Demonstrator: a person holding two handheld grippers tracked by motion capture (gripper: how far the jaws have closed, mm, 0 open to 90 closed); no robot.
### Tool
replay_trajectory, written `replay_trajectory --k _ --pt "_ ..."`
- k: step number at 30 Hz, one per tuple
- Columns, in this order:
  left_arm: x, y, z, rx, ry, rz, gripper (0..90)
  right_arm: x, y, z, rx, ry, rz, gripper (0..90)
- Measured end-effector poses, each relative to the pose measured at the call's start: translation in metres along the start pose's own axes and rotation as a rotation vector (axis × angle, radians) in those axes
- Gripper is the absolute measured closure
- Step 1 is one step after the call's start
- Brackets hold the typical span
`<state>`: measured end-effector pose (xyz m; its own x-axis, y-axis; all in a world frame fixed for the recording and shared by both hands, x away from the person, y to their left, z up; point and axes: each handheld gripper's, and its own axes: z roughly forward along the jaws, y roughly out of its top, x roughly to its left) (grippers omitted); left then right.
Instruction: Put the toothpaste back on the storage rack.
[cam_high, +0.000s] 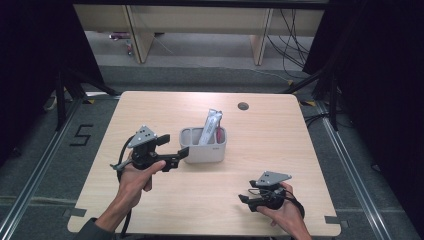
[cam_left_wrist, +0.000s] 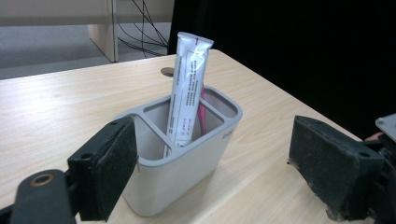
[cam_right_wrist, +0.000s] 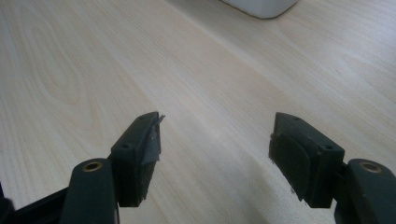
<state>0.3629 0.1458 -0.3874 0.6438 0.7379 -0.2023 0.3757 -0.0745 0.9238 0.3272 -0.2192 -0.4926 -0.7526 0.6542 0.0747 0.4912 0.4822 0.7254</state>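
**Materials and finishes**

Pale wood-grain surface (cam_high: 150, 115), smooth, faint sheen. Light grey divided plastic holder (cam_left_wrist: 187, 163), matt and smooth. White printed tube (cam_left_wrist: 187, 88), glossy, creased film. Black tongs' pads (cam_left_wrist: 109, 172), rough and fuzzy, frayed at edges; brass-coloured metal rivets on black matt plastic arms.

Left gripper (cam_high: 176, 156) is hovering mid-table, jaws spread wide, left hand (cam_high: 136, 175) gripping its handle. Right gripper (cam_high: 246, 198) is sitting low near the table's front edge, jaws likewise parted, right hand (cam_high: 285, 210) holding it.
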Motion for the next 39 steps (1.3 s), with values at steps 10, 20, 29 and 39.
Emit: replay_trajectory --k 10,20,29,39 --pt "-0.012 -0.016 -0.010 0.023 0.001 0.090 14.9 -0.002 0.001 0.000 0.000 -0.001 -0.012 33.9" --pt "-0.019 -0.036 -0.024 0.046 0.008 0.150 14.9 -0.002 0.002 0.002 0.000 -0.003 -0.027 33.8" --pt "-0.022 -0.054 -0.034 0.067 -0.008 0.204 14.9 -0.001 0.001 0.001 0.009 -0.003 -0.001 33.8" --pt "-0.017 -0.077 -0.051 0.080 -0.038 0.225 14.9 0.000 -0.003 -0.004 -0.034 -0.014 0.009 31.6"
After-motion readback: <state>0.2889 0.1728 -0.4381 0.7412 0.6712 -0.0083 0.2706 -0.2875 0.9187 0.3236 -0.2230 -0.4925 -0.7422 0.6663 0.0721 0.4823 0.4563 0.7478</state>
